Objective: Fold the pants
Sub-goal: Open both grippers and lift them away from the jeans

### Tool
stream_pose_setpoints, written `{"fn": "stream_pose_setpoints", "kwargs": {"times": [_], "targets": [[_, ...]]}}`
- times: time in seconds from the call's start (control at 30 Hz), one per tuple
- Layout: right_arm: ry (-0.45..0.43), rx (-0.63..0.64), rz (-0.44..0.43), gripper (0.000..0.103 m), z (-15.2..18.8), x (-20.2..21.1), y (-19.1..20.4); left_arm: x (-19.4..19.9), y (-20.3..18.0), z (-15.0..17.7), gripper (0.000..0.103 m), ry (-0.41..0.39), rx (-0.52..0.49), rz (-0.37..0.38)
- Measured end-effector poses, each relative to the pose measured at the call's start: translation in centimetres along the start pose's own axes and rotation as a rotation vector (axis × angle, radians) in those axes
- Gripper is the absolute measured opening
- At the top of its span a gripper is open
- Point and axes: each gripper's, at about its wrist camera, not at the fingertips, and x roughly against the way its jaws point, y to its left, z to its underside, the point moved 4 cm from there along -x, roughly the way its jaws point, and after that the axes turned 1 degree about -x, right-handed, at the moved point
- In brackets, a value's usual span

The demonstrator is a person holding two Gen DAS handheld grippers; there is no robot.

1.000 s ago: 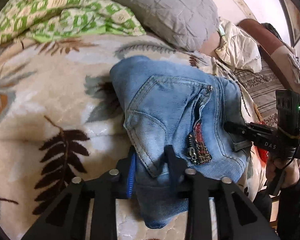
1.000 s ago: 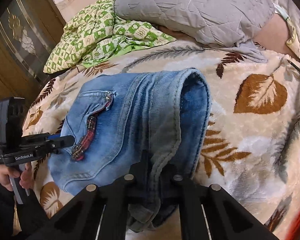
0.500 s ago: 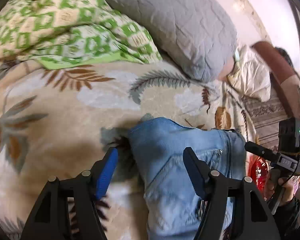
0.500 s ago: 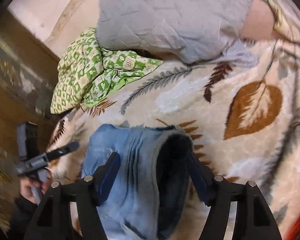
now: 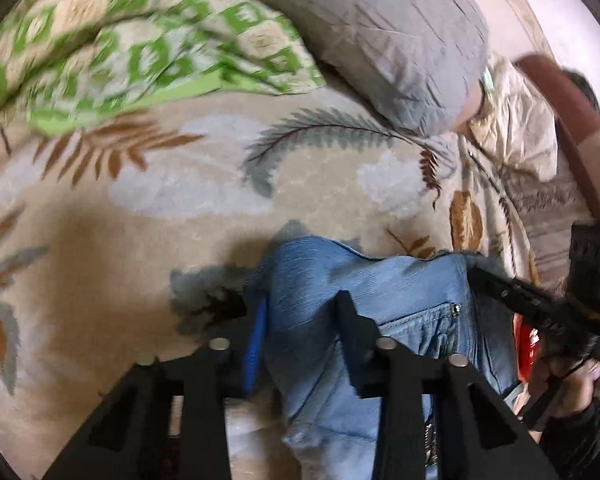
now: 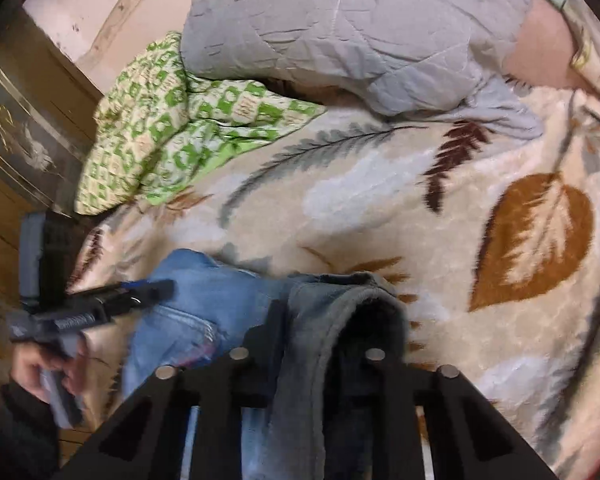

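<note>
The folded blue jeans (image 5: pixel 380 300) lie on the leaf-patterned blanket (image 5: pixel 160 220). My left gripper (image 5: pixel 300 320) straddles their left edge, fingers closing on the denim fold. The jeans show in the right wrist view (image 6: pixel 220 304) too, with the thick folded waistband edge (image 6: pixel 340 312) between the fingers of my right gripper (image 6: pixel 324 332), which grips that edge. The other gripper shows in each view: the right one (image 5: pixel 512 296) at the jeans' right side, the left one (image 6: pixel 140 292) at their left side.
A grey quilted pillow (image 5: pixel 372 28) and a green-patterned cloth (image 5: pixel 140 48) lie at the far side of the bed. A wooden cabinet (image 6: pixel 16 140) stands to the left. A brown chair or sofa edge (image 5: pixel 572 128) and a red object (image 5: pixel 526 340) are at the right.
Both grippers let go of the jeans and opened wide half a second ago; now their fingers have closed in again on the jeans' left and right edges.
</note>
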Motion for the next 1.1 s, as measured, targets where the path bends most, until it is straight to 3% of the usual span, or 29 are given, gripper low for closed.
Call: {"fn": "stream_pose_setpoints", "kwargs": {"times": [0.1,0.5,0.57,0.67,0.73,0.77,0.83,0.87,0.9,1.0,1.1], "targets": [[0.03,-0.042,-0.027,0.017,1.0,-1.4,-1.3,-0.8,0.8,0.7,0.034,-0.01,0.013,0.012],[-0.016,0.076,0.096,0.017,1.2,-1.1,0.2,-0.6,0.6,0.8,0.038,-0.031,-0.005,-0.023],[-0.027,0.09,0.115,0.017,1.2,-0.7,0.6,-0.3,0.4,0.9,0.046,-0.054,-0.014,-0.044],[-0.071,0.112,0.148,0.018,1.2,0.7,1.5,1.0,0.0,1.6,0.065,-0.135,-0.051,-0.094],[-0.104,0.13,0.174,0.028,1.2,2.1,2.4,2.3,0.0,2.2,0.084,-0.176,-0.04,-0.128],[-0.119,0.146,0.201,0.034,1.3,2.9,2.9,3.3,-0.1,2.6,0.087,-0.199,-0.024,-0.155],[-0.153,0.169,0.241,0.081,1.5,4.4,3.8,5.0,-0.5,3.1,0.09,-0.238,-0.02,-0.196],[-0.194,0.179,0.264,0.084,1.6,5.8,4.4,6.1,-1.0,3.3,0.093,-0.264,-0.029,-0.231],[-0.246,0.191,0.281,0.085,1.7,7.4,5.1,7.5,-1.7,3.6,0.102,-0.286,-0.05,-0.279],[-0.313,0.211,0.294,0.087,1.9,11.3,6.8,12.1,-4.3,4.6,0.103,-0.408,-0.139,-0.414],[-0.372,0.196,0.343,0.103,2.5,16.2,8.4,17.7,-7.6,6.9,0.103,-0.564,-0.216,-0.489]]}}
